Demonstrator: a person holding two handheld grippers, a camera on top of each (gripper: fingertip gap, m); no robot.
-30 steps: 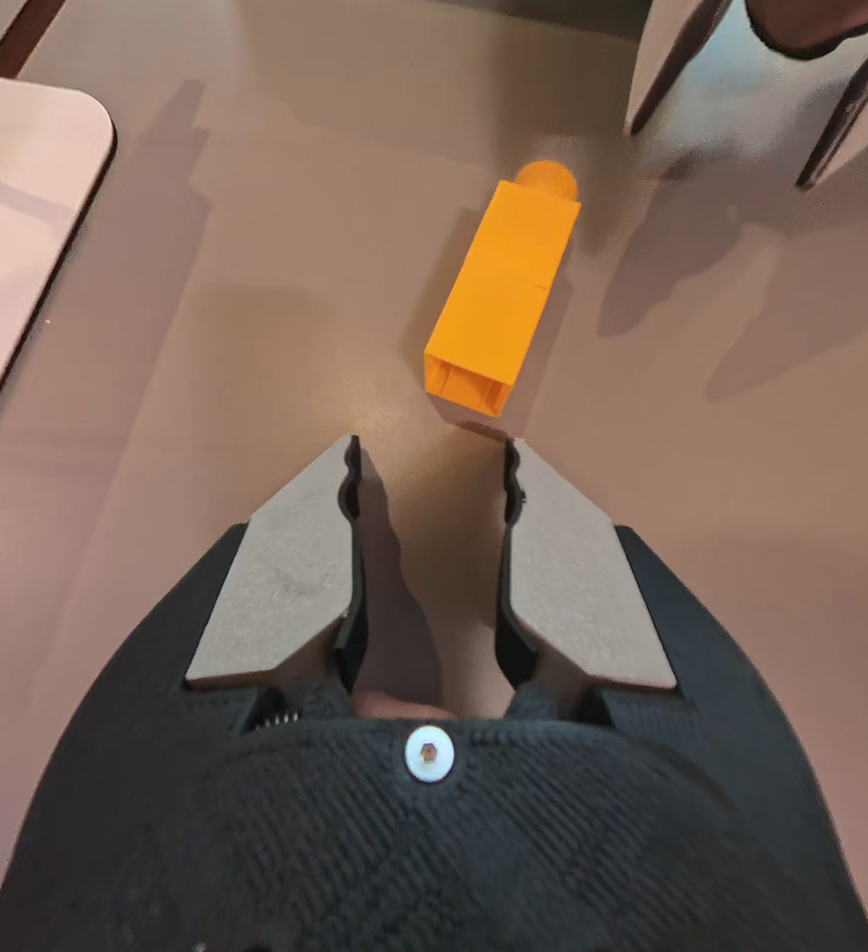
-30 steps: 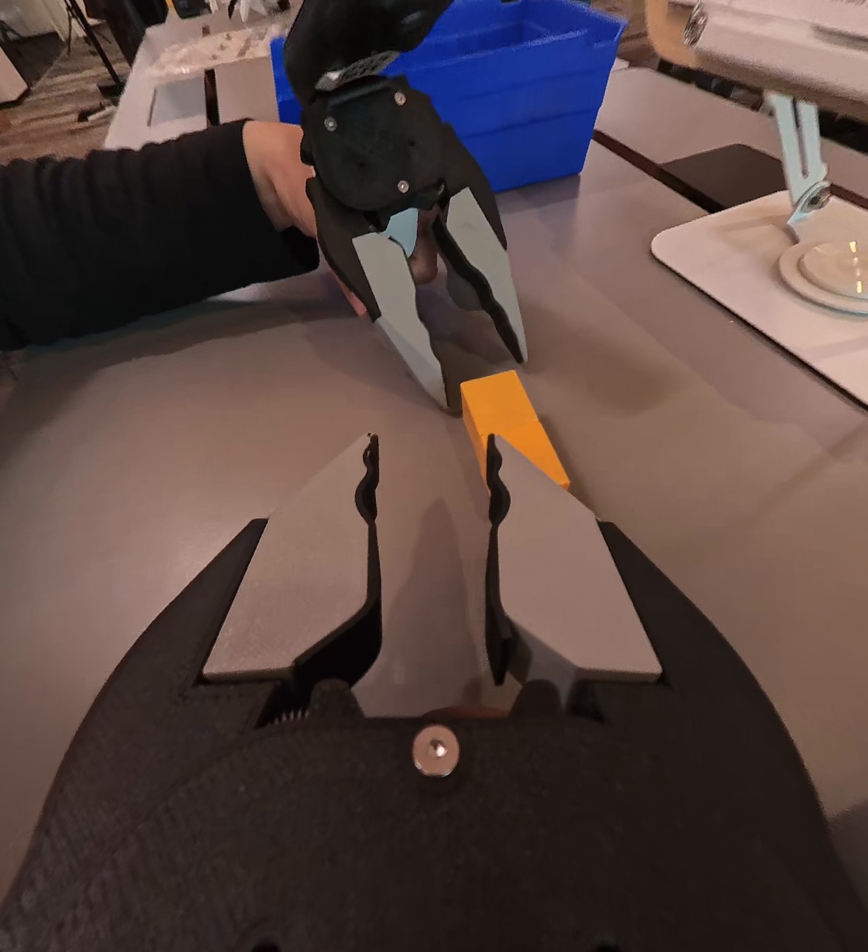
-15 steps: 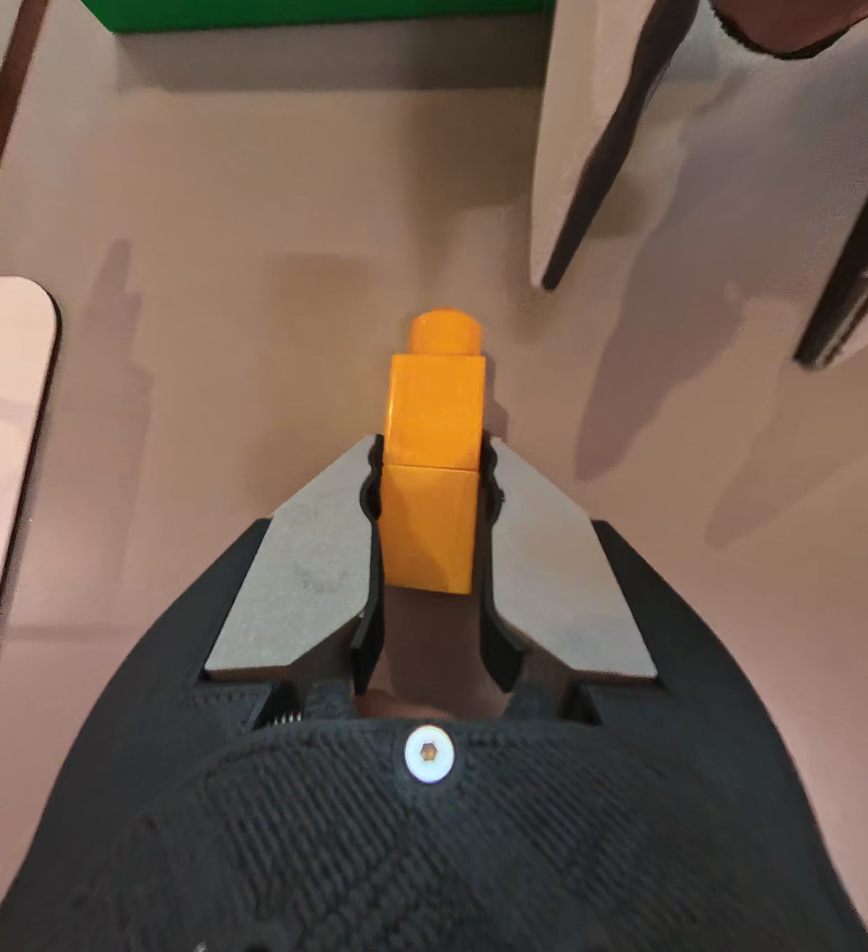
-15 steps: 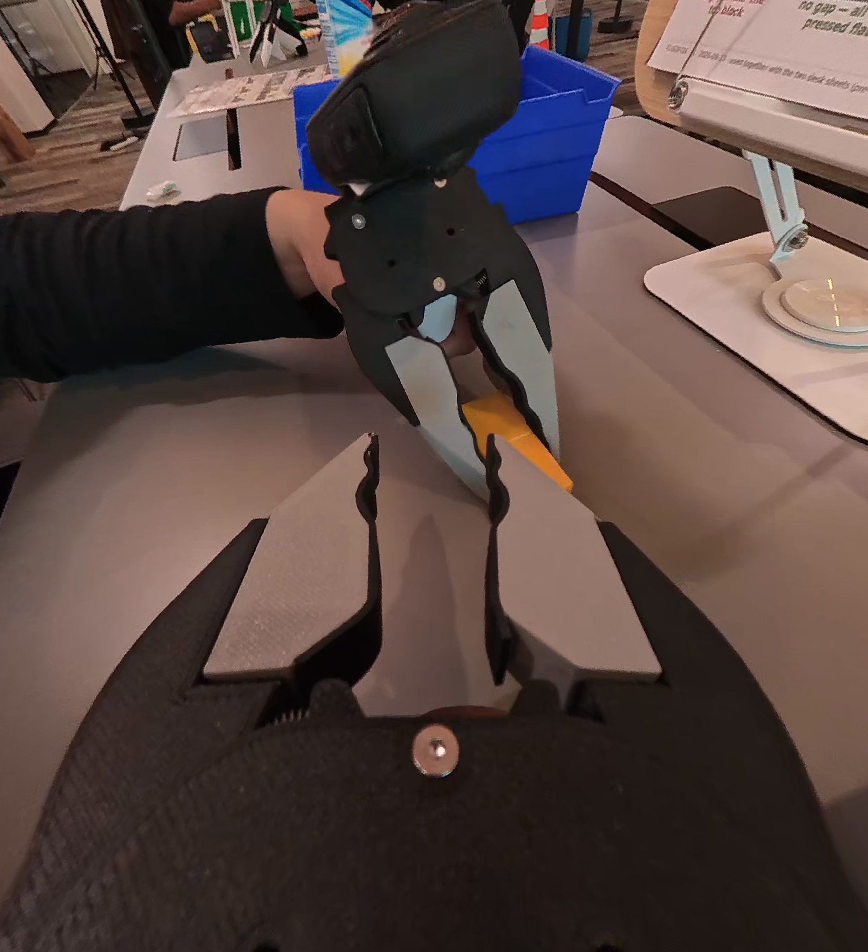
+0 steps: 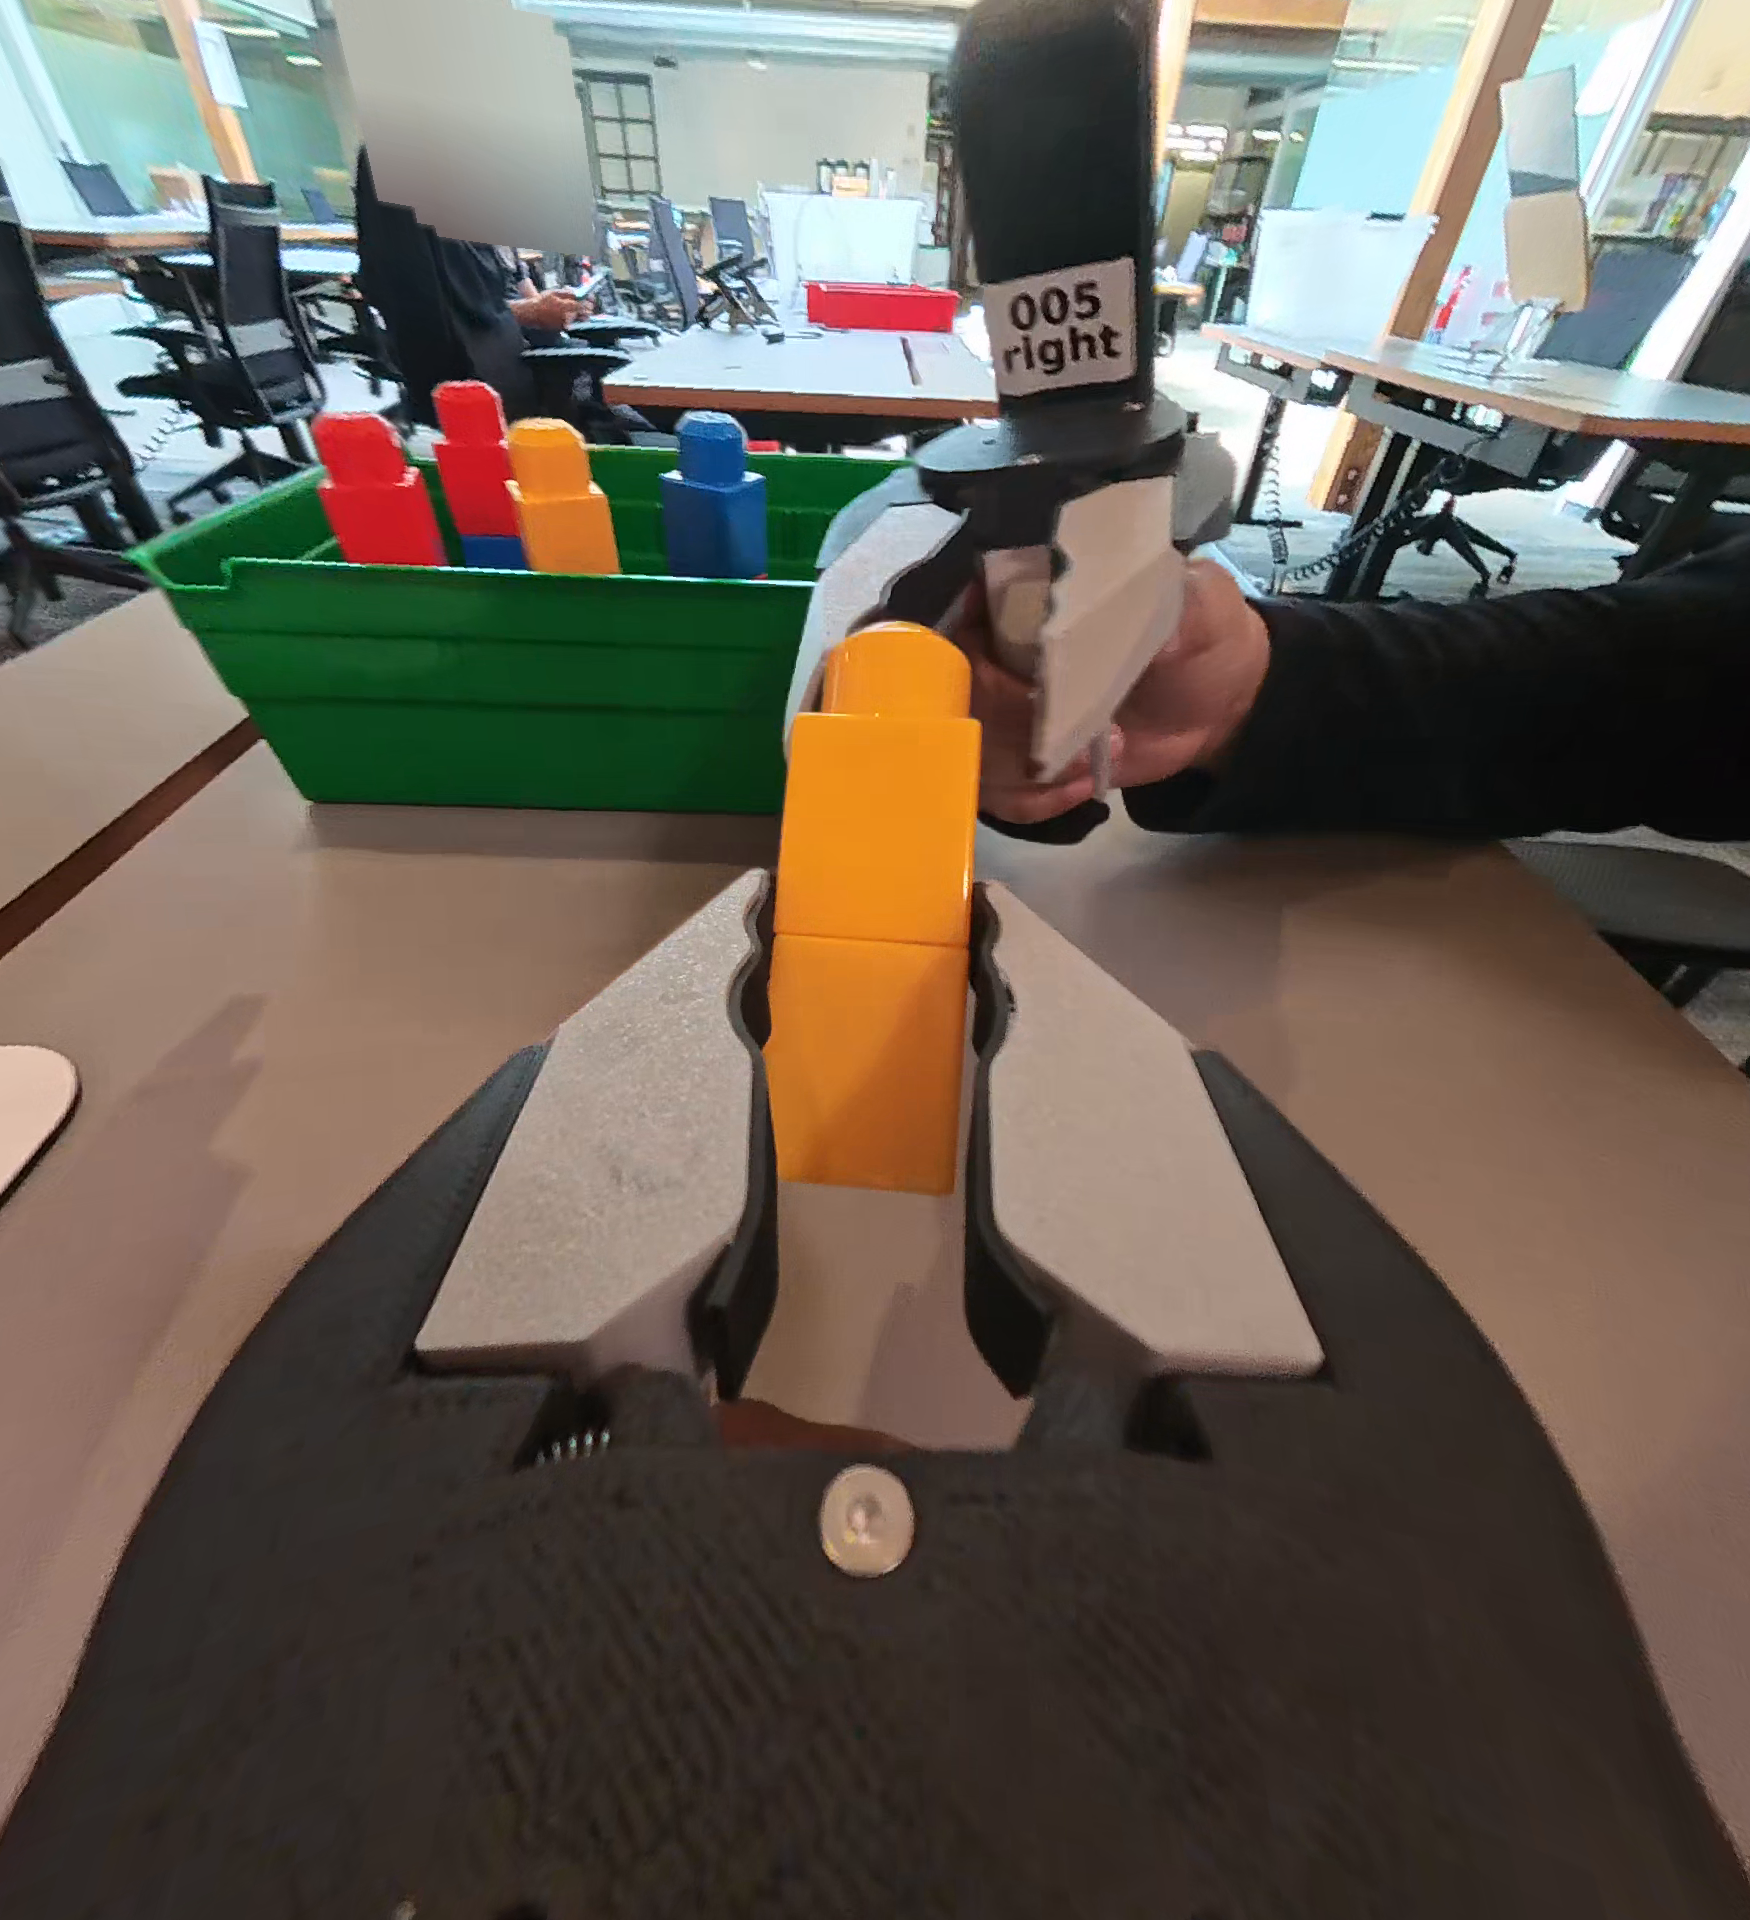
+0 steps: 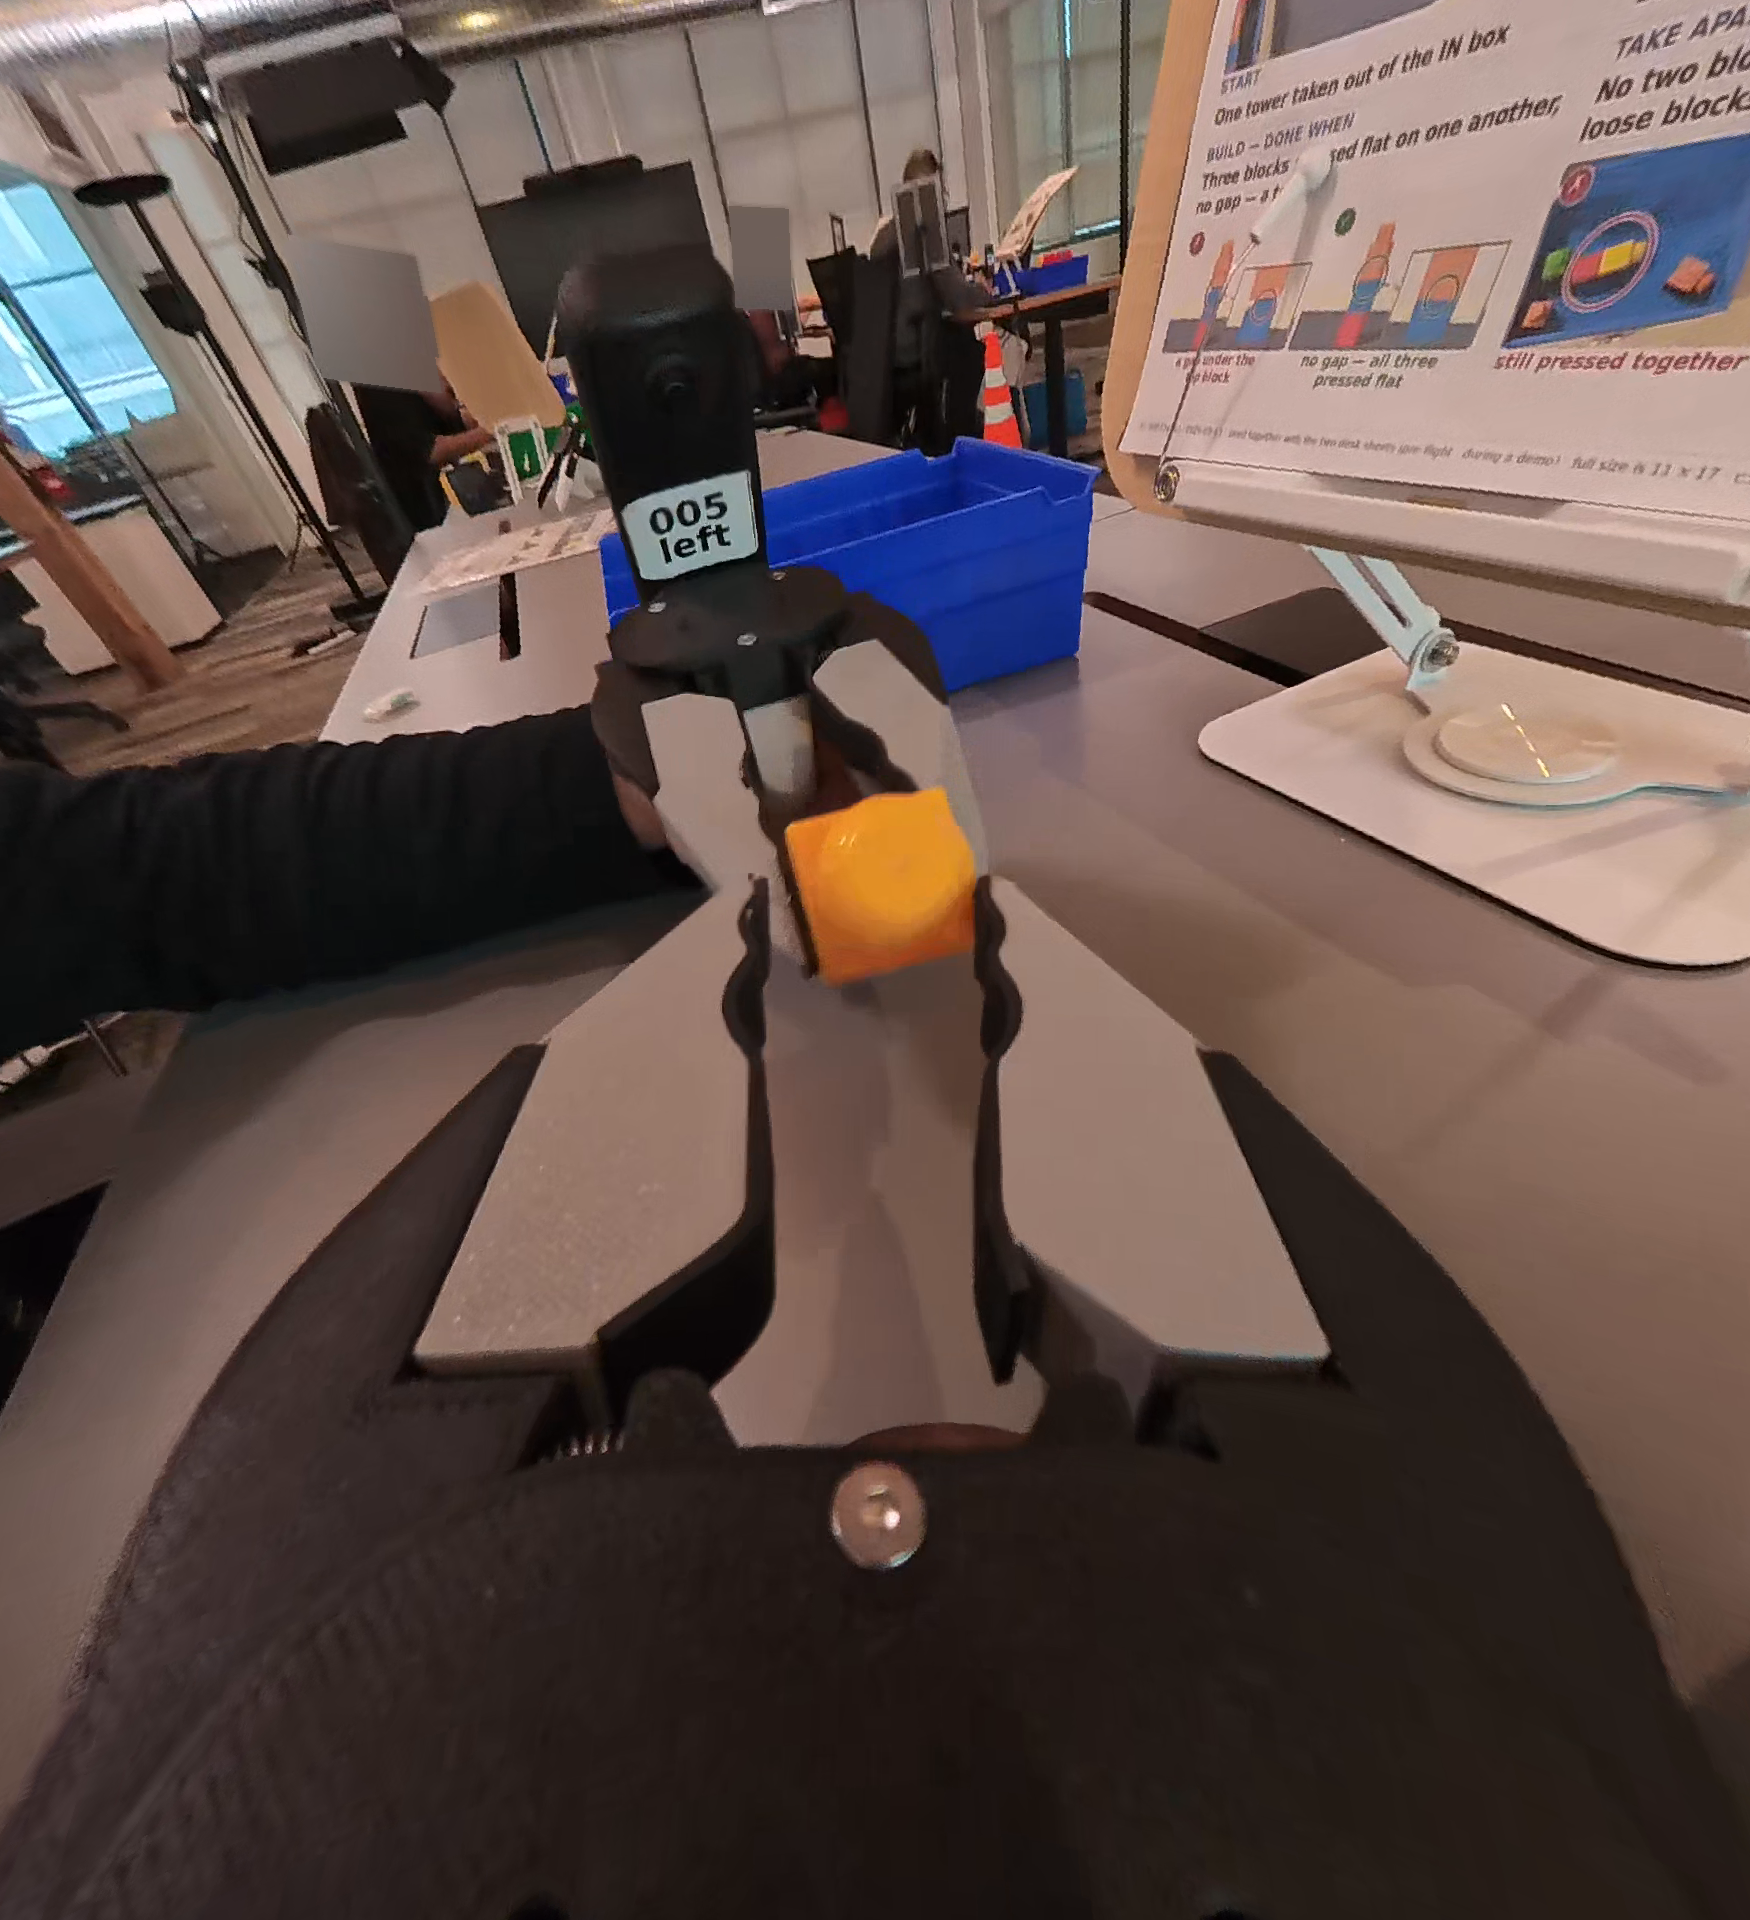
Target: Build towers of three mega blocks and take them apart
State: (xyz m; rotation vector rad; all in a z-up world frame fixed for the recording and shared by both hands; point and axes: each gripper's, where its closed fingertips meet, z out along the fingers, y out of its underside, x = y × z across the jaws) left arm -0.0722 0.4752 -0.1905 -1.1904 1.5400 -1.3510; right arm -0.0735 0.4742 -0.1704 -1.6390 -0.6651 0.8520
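Open-plan office or lab workspace: rows of long desks [image 5: 798,374] with black swivel chairs [image 5: 258,312]; exposed ceiling ducting [image 6: 227,31]; large windows [image 6: 29,301]; a light stand [image 6: 216,395]; green [image 5: 497,665] and blue [image 6: 912,561] parts bins; an instruction sheet on a stand [image 6: 1473,239].

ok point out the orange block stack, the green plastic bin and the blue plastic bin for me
orange block stack [image 5: 876,831], left wrist view, front face of the upper block
green plastic bin [image 5: 497,665], left wrist view, its near outer wall
blue plastic bin [image 6: 964,592], right wrist view, its near outer wall
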